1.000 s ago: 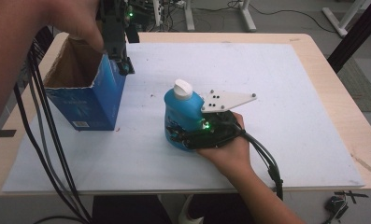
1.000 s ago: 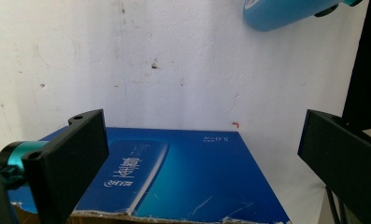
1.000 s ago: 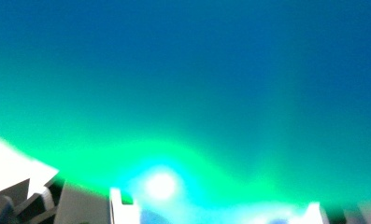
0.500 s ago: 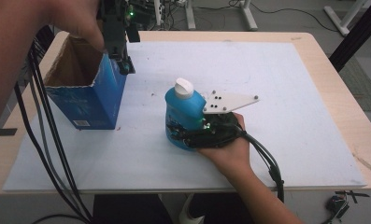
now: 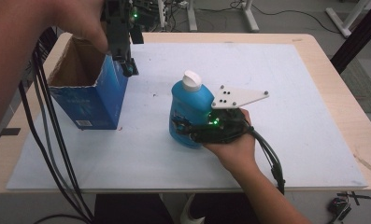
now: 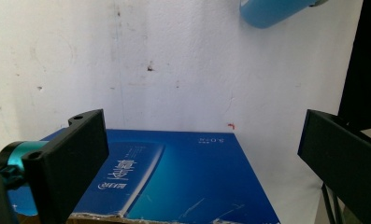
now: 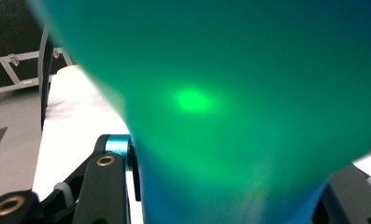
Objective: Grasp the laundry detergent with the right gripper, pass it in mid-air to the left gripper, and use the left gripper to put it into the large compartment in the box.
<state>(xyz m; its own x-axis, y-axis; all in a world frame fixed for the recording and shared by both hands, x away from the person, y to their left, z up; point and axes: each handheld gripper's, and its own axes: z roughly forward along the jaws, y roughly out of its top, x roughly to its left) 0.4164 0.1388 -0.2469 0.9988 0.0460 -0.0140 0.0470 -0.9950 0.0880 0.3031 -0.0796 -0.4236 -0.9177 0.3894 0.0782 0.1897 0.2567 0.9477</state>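
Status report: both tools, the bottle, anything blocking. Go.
Right tool shut on the blue bottle, upright on the white mat. Left tool open at the rim of the open blue box. Mat between bottle and box bare.

— Anything readable from where I hold my left gripper?
— On the blue box point(image 6: 174, 182) under my jaws, "3.0 L" in small white print, upside down, and large white characters too stylised for me to read.
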